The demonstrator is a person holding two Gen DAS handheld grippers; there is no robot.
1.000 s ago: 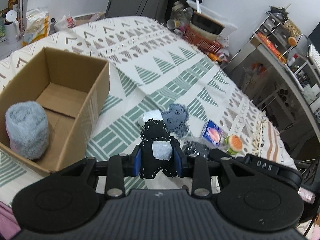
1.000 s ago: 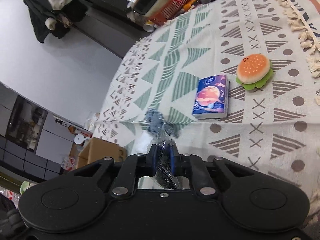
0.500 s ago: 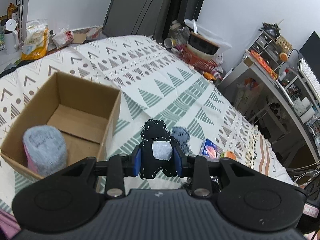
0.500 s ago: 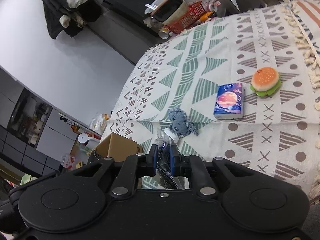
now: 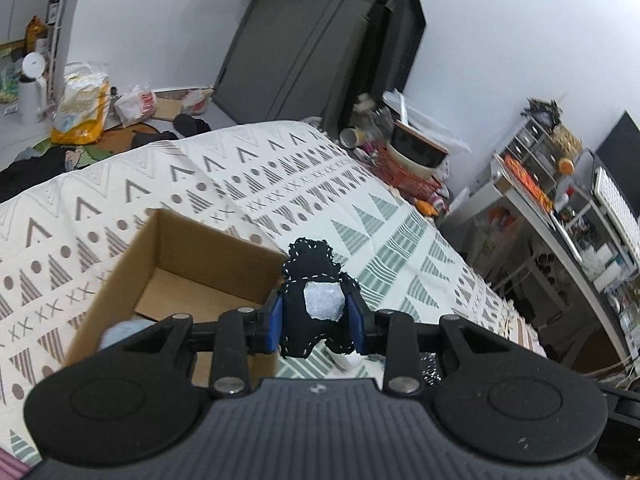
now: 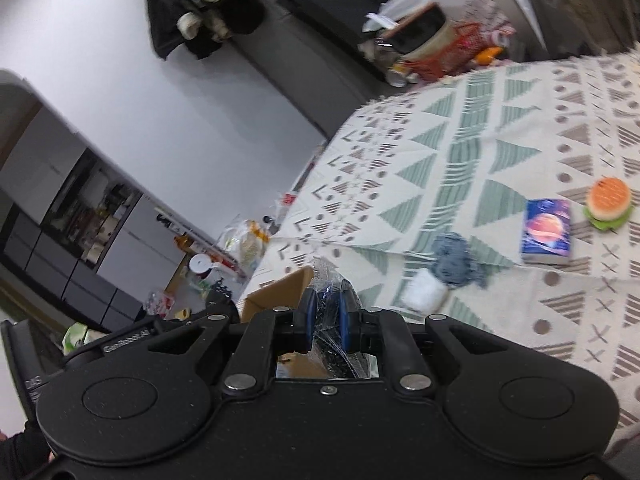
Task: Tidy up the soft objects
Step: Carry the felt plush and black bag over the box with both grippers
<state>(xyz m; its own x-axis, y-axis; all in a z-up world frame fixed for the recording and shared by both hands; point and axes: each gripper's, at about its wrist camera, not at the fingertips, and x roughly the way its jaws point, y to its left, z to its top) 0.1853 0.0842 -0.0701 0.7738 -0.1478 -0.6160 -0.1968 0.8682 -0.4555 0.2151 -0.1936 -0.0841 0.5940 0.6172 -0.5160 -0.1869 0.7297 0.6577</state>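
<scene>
"GenRobot.AI" on left tongs' arm (image 6: 120, 338), partial "DAS" on its edge below

The cardboard box (image 5: 172, 264) sits on the patterned cloth (image 5: 248, 176) just ahead and left of the left claw (image 5: 314, 312). Ahead and right of the right claw (image 6: 325, 314) lie a tissue pack (image 6: 546, 230) and, beyond it, a burger toy (image 6: 609, 203).

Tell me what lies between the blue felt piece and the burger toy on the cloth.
In the right wrist view, a tissue pack with a planet print lies between the blue felt piece and the burger toy, apart from both.
</scene>
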